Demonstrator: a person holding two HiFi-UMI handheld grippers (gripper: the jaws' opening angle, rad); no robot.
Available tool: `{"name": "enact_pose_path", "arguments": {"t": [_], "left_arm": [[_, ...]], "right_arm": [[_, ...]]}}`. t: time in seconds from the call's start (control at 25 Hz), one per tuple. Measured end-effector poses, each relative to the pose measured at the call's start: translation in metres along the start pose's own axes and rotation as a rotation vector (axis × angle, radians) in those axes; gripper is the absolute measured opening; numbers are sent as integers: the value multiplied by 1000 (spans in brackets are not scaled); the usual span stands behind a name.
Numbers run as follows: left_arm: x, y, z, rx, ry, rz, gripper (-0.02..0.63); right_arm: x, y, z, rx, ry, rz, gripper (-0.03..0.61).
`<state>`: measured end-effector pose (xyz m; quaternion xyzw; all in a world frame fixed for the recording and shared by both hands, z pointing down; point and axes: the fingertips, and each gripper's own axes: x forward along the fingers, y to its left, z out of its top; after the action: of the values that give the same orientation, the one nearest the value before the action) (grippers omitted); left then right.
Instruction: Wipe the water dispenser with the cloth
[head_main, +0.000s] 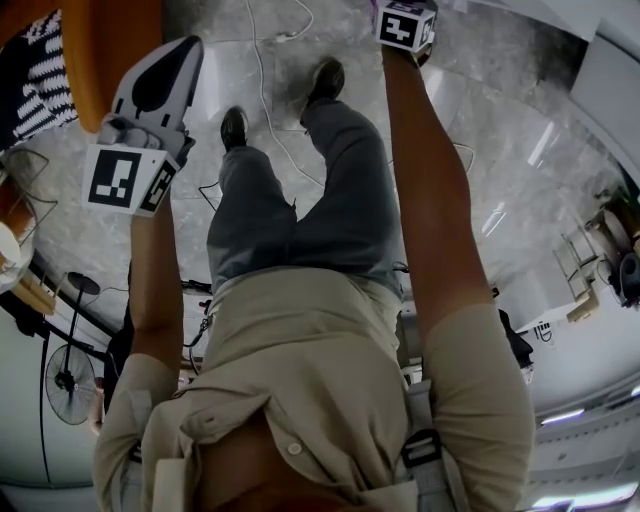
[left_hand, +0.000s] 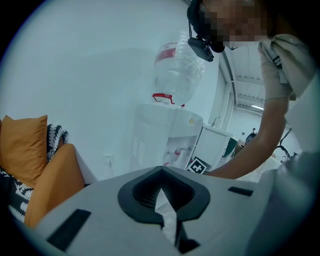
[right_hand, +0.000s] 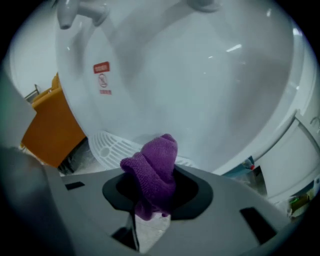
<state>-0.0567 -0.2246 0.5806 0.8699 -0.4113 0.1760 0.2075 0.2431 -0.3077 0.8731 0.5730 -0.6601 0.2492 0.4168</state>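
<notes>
Right hand-held gripper (right_hand: 152, 197) is clenched on a purple cloth (right_hand: 155, 170). The cloth is bunched into a roll whose long axis runs out along the jaws. Its rounded tip points at the white front of the water dispenser (right_hand: 200, 75), just above the slotted drip tray (right_hand: 107, 145); contact cannot be judged. Left hand-held gripper (left_hand: 161, 187) is held well away, jaws drawn together on nothing. An inverted clear bottle (left_hand: 177, 70) sits atop the dispenser, contents unclear.

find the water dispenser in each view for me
Head view: not in it.
Left gripper view: water dispenser at centre, clear bottle on top.
Right gripper view: water dispenser close up, filling the frame behind the purple cloth.
Shared landmark: orange sofa, at the left in all three.
</notes>
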Motion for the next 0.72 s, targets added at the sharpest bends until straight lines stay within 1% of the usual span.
{"name": "enact_pose_path", "arguments": {"t": [0.12,0.24,0.28,0.32,0.4,0.52,0.6,0.72], "left_arm": [[3,-2,0,7,8,-11,15],[4,-2,1,18,13,-18,15],[3,-2,1,20,15,-18,15],[2,-1,1,22,16,-18,15],[1,0,1,27,20,-19,15],[1,0,3,36,27,-25,15],[4,-4,5,41,30,-34,15],[12,-12,10,52,31,-54,15]], "right_arm": [[3,52,10,-35,-25,110,142],[-8,110,42,-77,-110,248,143],[-11,121,50,-91,-133,268,143],[-11,125,54,-94,-143,269,142],[-9,116,52,-59,-137,242,141],[-5,80,35,41,-94,170,141],[-11,39,31,174,-119,102,141],[-17,-34,13,450,-155,-1,141]]}}
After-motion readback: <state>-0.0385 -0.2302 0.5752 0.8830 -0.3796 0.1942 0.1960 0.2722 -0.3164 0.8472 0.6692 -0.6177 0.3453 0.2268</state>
